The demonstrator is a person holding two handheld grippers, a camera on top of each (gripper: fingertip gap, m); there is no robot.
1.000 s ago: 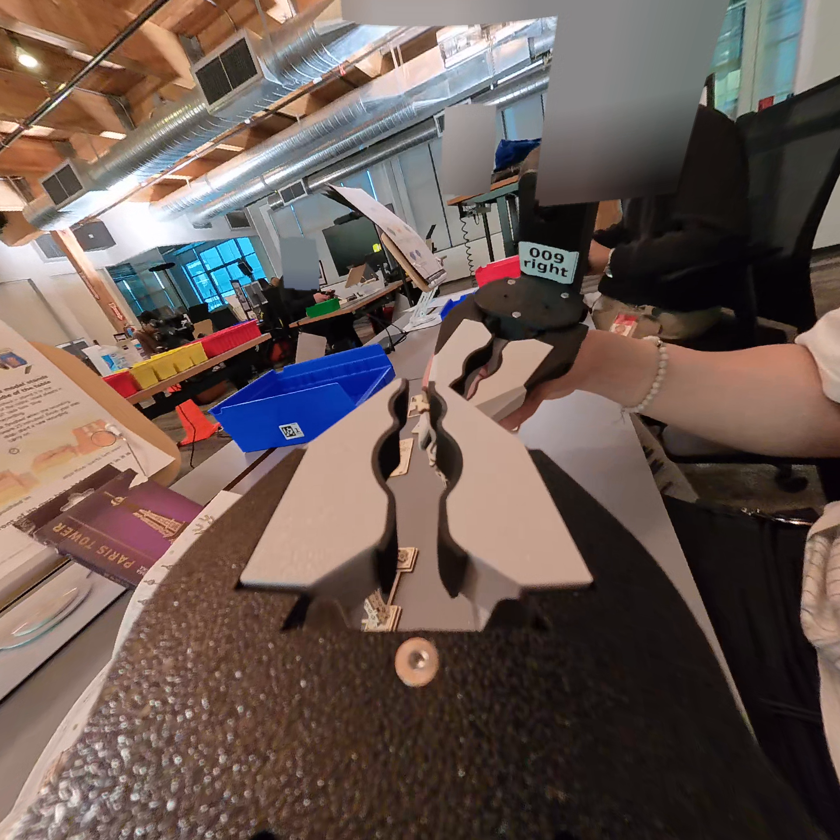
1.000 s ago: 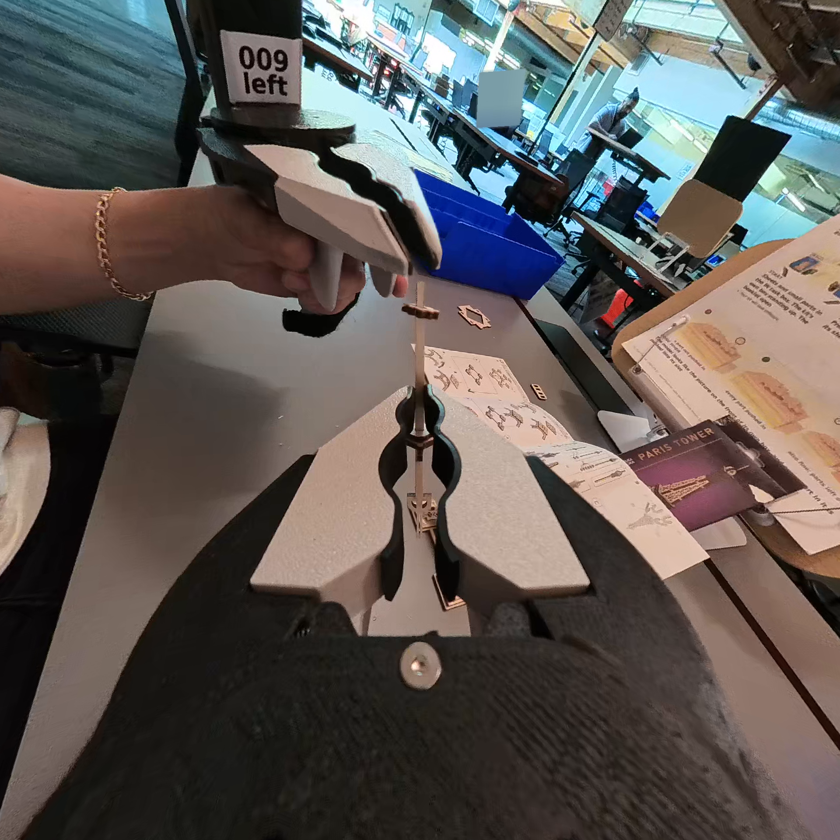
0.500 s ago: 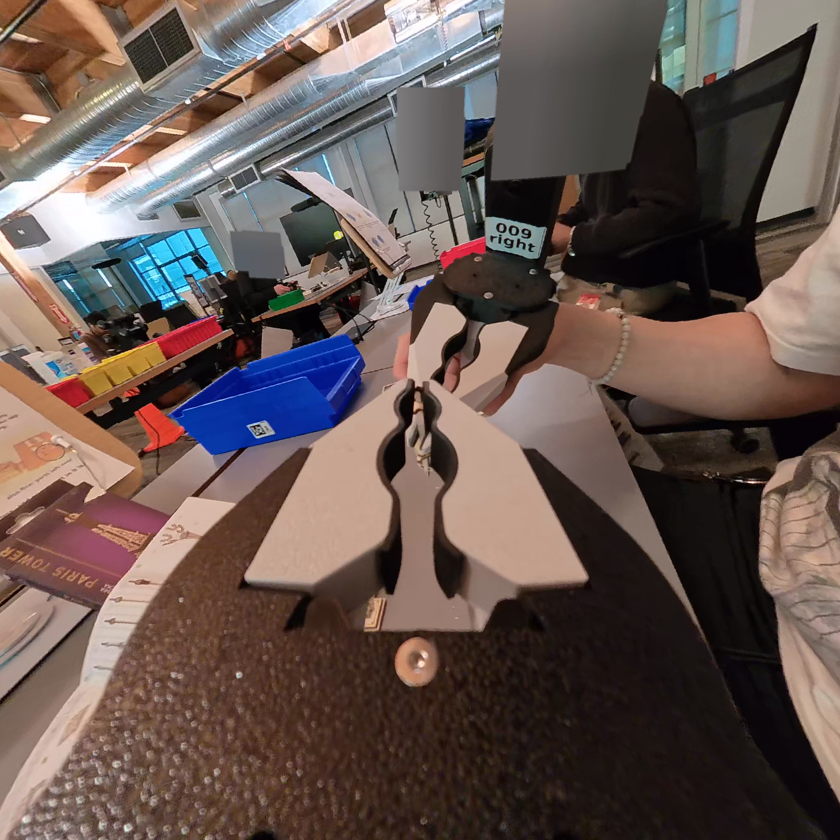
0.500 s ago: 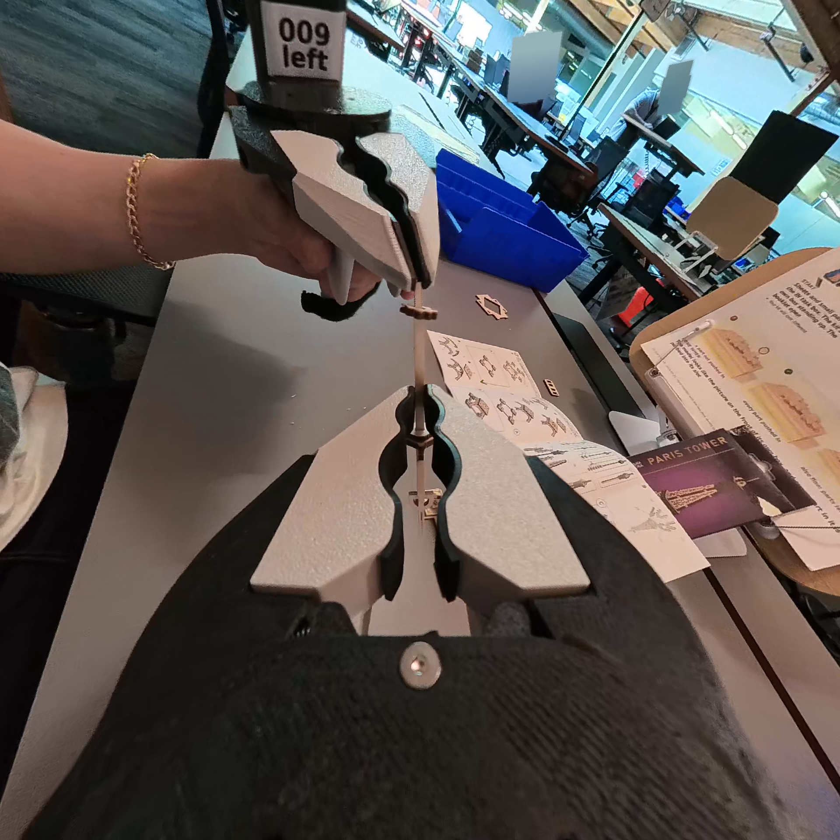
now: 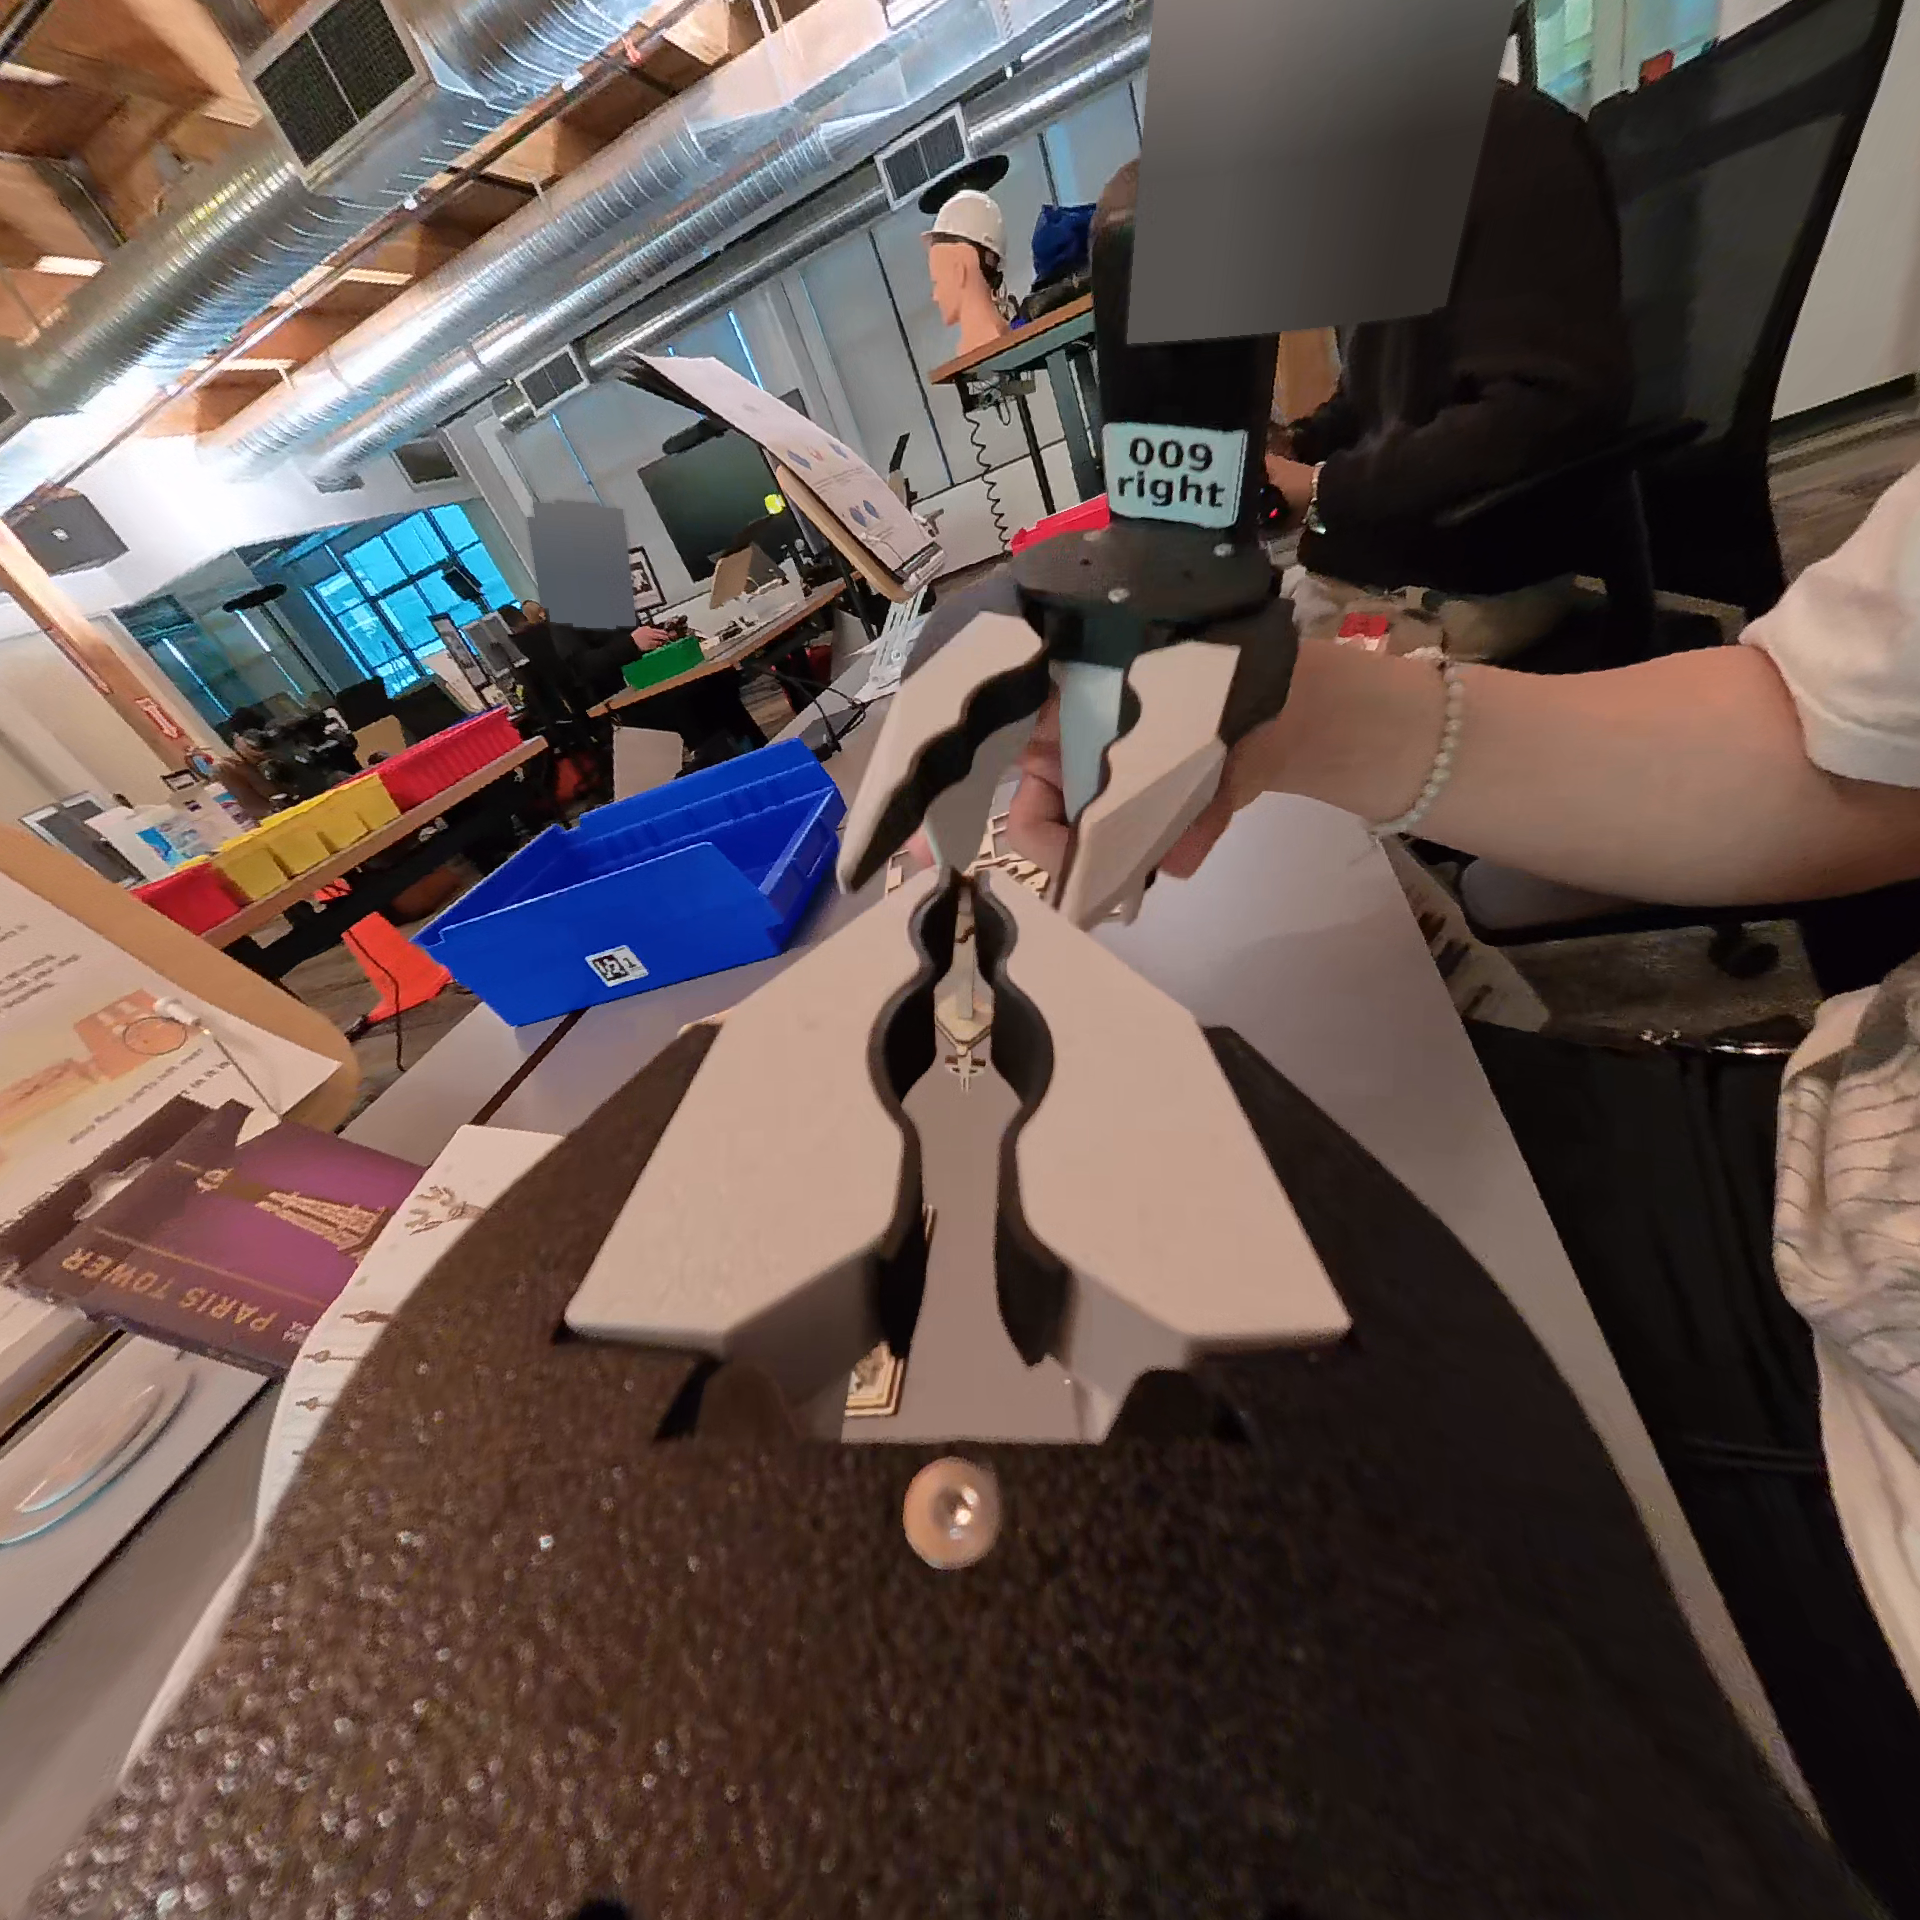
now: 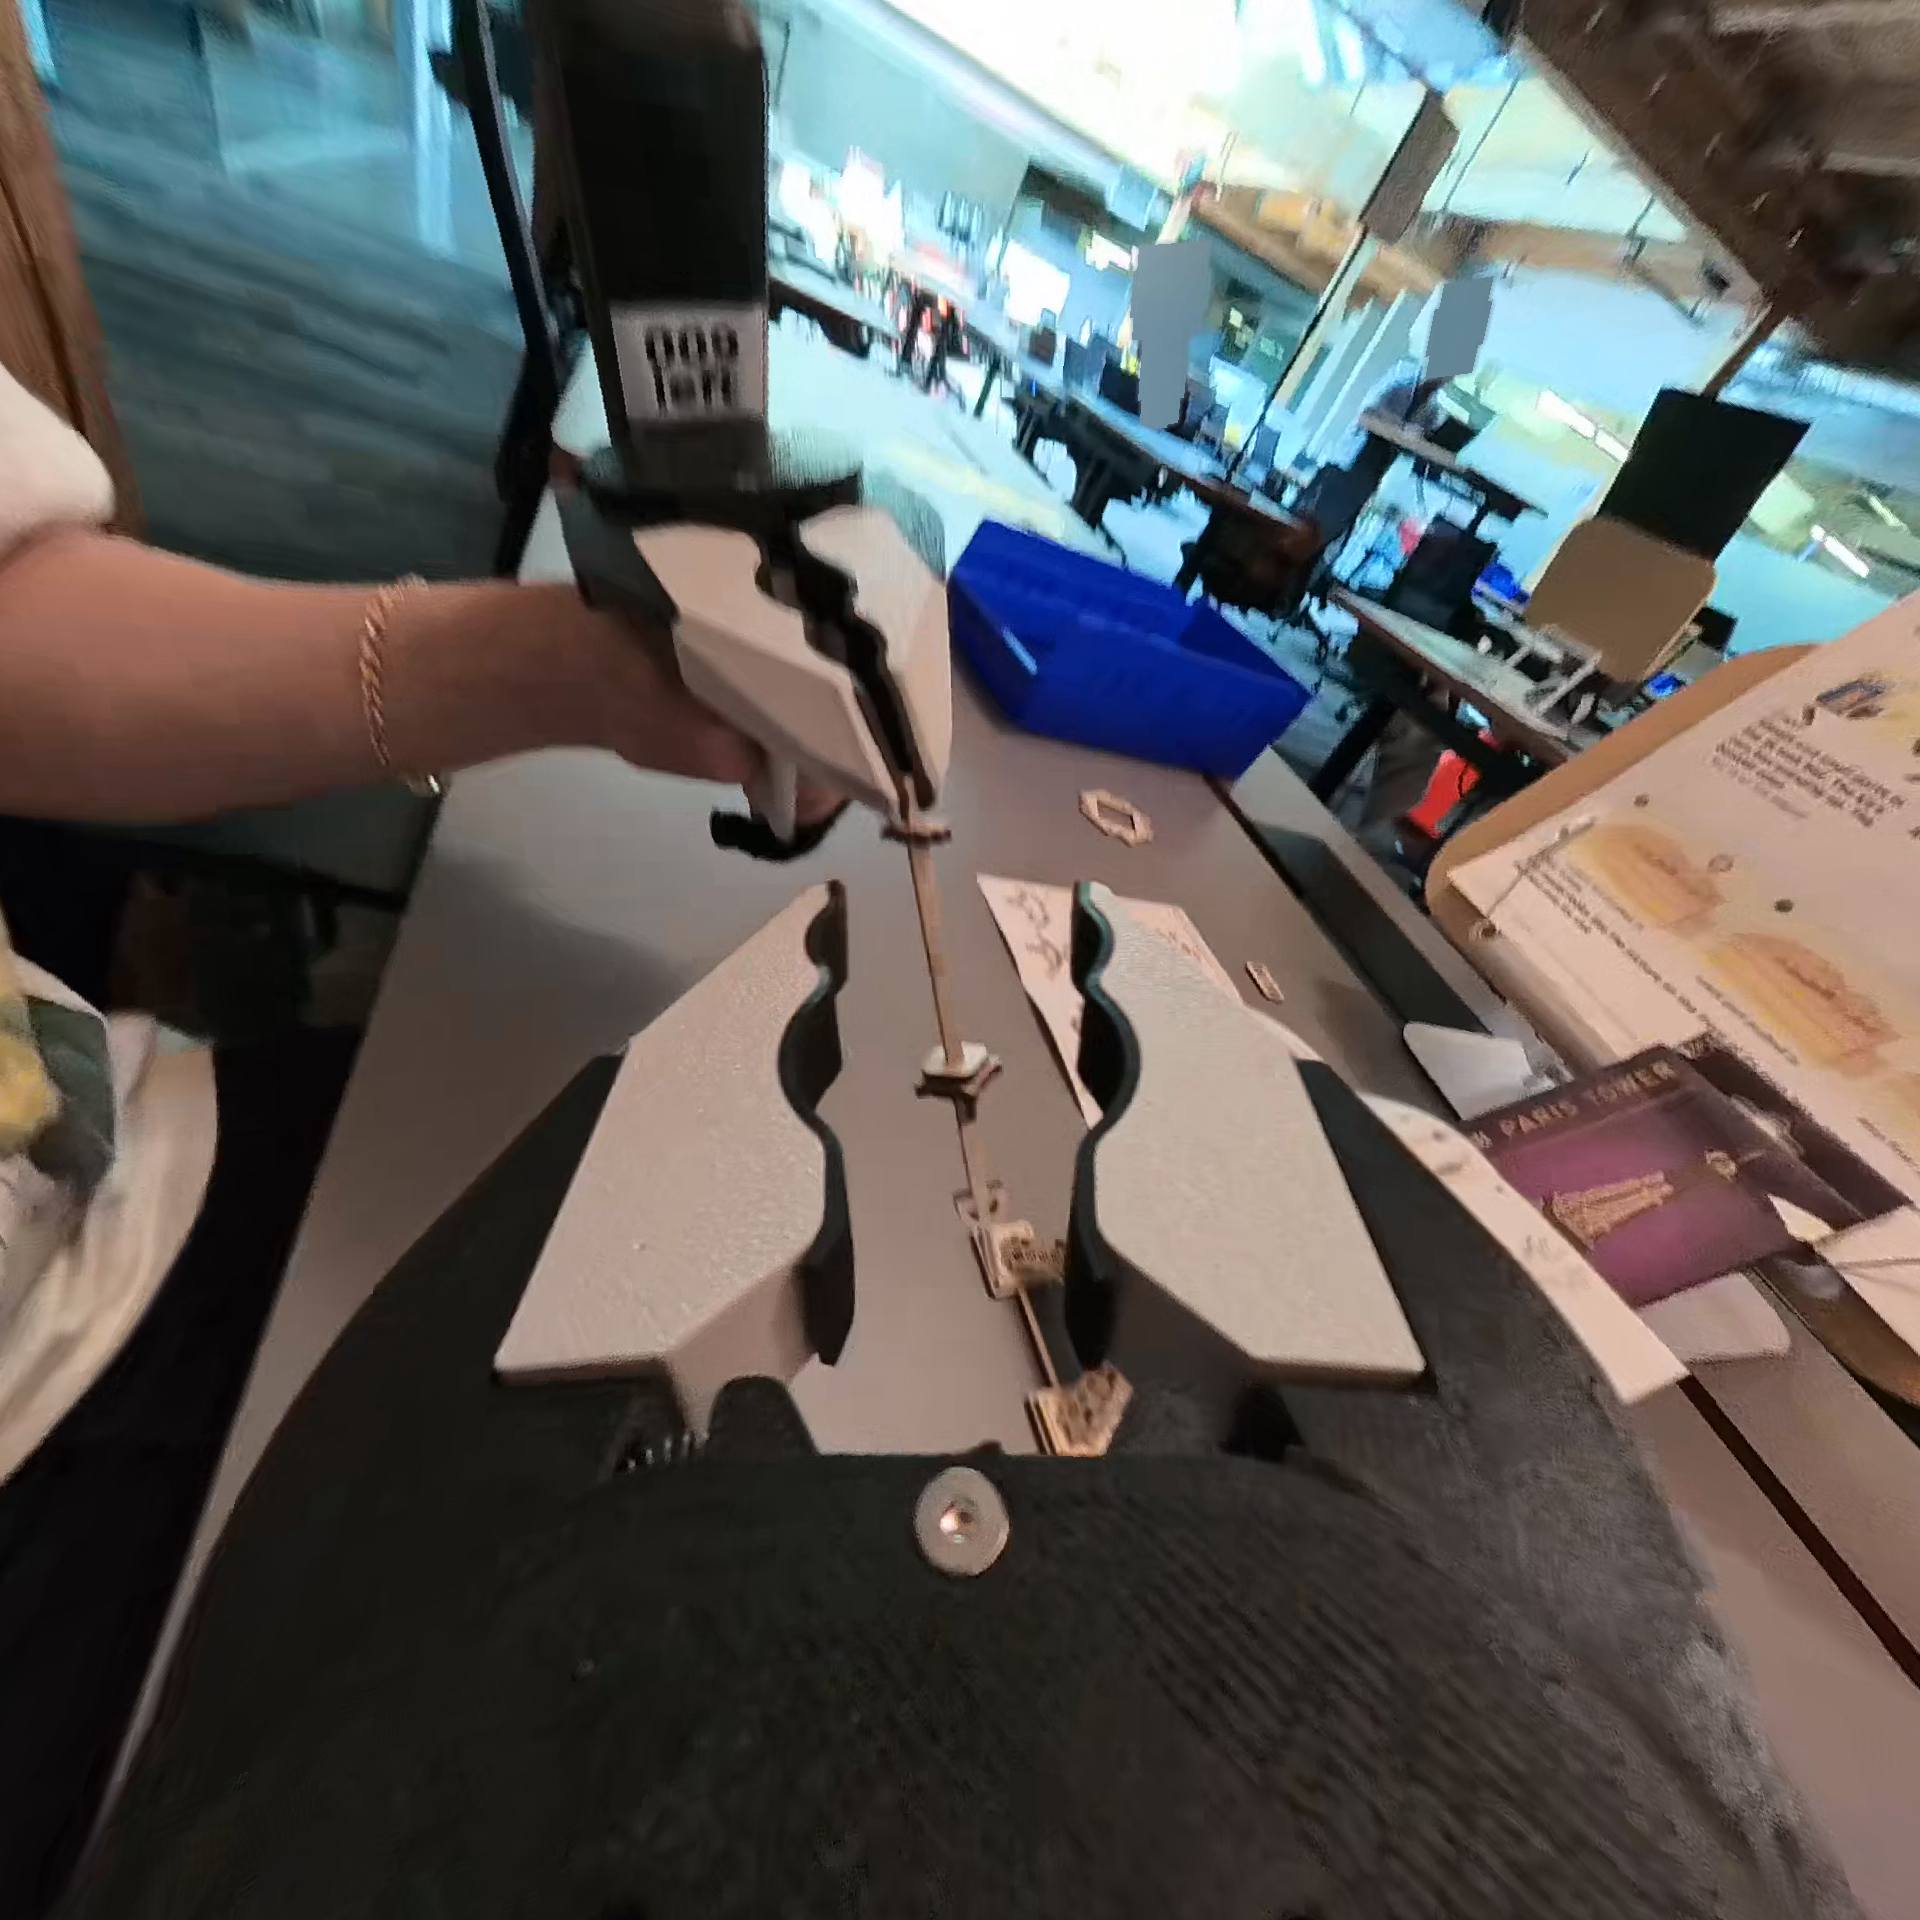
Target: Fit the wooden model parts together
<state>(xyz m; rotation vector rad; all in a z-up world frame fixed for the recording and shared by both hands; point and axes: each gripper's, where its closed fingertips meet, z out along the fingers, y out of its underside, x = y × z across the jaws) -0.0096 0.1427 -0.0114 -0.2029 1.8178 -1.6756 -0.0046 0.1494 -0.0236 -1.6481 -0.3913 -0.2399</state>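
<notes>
Smooth grey table (image 6: 582, 935) under both tools. Glossy blue plastic bin (image 6: 1122, 665) beyond left gripper. Right gripper (image 6: 956, 914), pebbled grey wavy-edged fingers, spread wide, grasping nothing. Left gripper (image 6: 914, 795) pinched on the thin slotted wooden model spire (image 6: 940, 997), which runs slantwise between the right fingers.

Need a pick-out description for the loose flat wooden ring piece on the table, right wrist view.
Start at the blue plastic bin at the far end of the grey table. Just in front of it, nearer the camera, lies a small flat pale wooden ring piece with notched edges. Unlike the thin wooden model spire gripped by the left tool, it lies alone, untouched.
</notes>
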